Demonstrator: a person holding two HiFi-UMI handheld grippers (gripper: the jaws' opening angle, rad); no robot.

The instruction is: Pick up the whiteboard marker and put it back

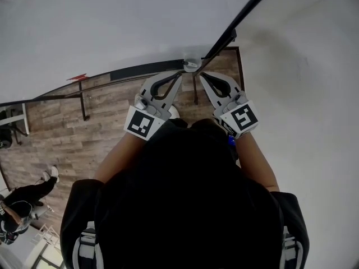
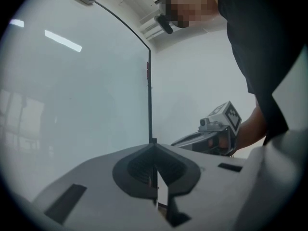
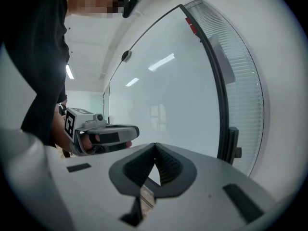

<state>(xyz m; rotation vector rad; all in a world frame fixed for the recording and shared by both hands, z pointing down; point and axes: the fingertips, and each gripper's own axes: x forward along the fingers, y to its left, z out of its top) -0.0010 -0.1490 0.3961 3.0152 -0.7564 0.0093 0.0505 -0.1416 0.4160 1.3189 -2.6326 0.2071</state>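
No whiteboard marker shows in any view. In the head view both grippers are held side by side at chest height, pointing at the whiteboard [image 1: 84,27]. My left gripper [image 1: 180,75] has its jaws together at the tip with nothing between them. The right gripper [image 1: 202,76] is also shut and empty. In the left gripper view my own jaws [image 2: 154,148] meet against the board's black edge [image 2: 149,95], and the right gripper [image 2: 211,136] shows beside them. In the right gripper view my jaws [image 3: 154,147] are closed in front of the whiteboard [image 3: 168,95], and the left gripper [image 3: 103,134] is at the left.
The board's black lower rail [image 1: 140,70] runs left, with a small red piece [image 1: 78,77] on it. A round fitting [image 1: 192,64] sits at the frame's corner. The wooden floor [image 1: 67,128] lies below. Another person [image 1: 22,206] stands at the lower left. Window blinds [image 3: 240,81] are right of the board.
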